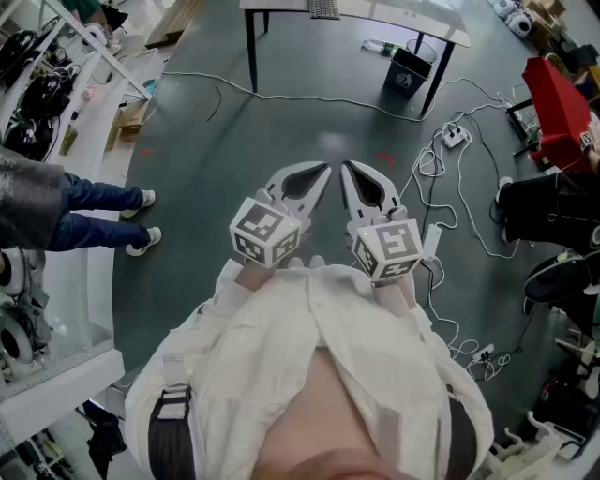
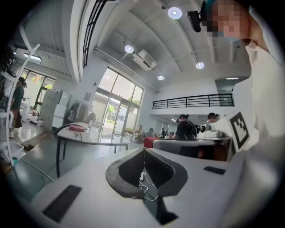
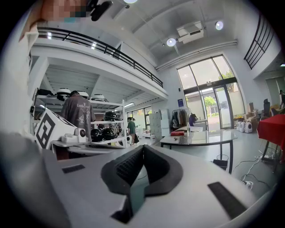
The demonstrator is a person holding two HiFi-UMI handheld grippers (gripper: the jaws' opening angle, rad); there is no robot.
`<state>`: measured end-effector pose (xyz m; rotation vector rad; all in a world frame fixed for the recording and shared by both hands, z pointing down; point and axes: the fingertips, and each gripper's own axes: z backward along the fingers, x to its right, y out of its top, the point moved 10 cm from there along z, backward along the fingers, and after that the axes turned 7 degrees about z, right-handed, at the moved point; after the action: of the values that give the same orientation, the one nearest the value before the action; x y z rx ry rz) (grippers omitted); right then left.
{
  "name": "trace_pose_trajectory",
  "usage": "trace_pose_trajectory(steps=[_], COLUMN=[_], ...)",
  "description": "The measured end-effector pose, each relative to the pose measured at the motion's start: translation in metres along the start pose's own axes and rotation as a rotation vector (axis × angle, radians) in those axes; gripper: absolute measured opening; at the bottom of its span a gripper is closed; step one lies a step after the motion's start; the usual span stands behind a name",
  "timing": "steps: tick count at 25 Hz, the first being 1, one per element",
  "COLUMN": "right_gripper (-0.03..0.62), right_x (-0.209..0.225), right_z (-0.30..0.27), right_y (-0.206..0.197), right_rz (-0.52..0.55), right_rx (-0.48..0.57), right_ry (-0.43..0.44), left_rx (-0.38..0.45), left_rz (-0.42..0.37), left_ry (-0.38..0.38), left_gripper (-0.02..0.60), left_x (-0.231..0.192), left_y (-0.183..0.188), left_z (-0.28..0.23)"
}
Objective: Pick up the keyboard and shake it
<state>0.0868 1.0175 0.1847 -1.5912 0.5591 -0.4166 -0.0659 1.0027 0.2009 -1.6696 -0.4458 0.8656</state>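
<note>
The keyboard (image 1: 323, 7) lies on a white table (image 1: 403, 17) at the far end of the room, well ahead of both grippers. In the head view my left gripper (image 1: 320, 172) and right gripper (image 1: 348, 170) are held close to the person's chest, side by side, pointing toward that table. Both are shut with nothing between the jaws. The left gripper view shows the shut left gripper (image 2: 143, 151) with the keyboard (image 2: 85, 137) far off on the table (image 2: 104, 141). In the right gripper view the right gripper (image 3: 143, 147) is shut too, with the keyboard (image 3: 183, 139) on the distant table (image 3: 211, 138).
A black bin (image 1: 410, 70) stands under the table's right end. White cables (image 1: 459, 187) and a power strip (image 1: 457, 136) trail over the dark floor on the right. A red object (image 1: 558, 98) sits at the right edge. A person's legs (image 1: 103, 202) and shelving are at the left.
</note>
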Motion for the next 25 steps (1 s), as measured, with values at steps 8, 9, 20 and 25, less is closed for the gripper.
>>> trace_pose_trajectory(steps=[8, 9, 20, 25], right_gripper=[0.029, 0.029, 0.029, 0.029], right_x=[0.001, 0.0, 0.008, 0.016], right_z=[-0.003, -0.003, -0.005, -0.01], right_y=[0.002, 0.002, -0.002, -0.003], right_rz=[-0.004, -0.004, -0.06, -0.053], right_rx=[0.004, 0.004, 0.009, 0.0], right_ry=[0.002, 0.005, 0.014, 0.015], left_rx=[0.016, 0.014, -0.001, 0.004], left_rz=[-0.005, -0.001, 0.008, 0.024], left_ry=[0.005, 0.005, 0.02, 0.008], left_gripper=[0.012, 0.012, 0.012, 0.012], left_x=[-0.001, -0.001, -0.008, -0.011], left_y=[0.005, 0.004, -0.001, -0.001], left_z=[-0.001, 0.0, -0.002, -0.01])
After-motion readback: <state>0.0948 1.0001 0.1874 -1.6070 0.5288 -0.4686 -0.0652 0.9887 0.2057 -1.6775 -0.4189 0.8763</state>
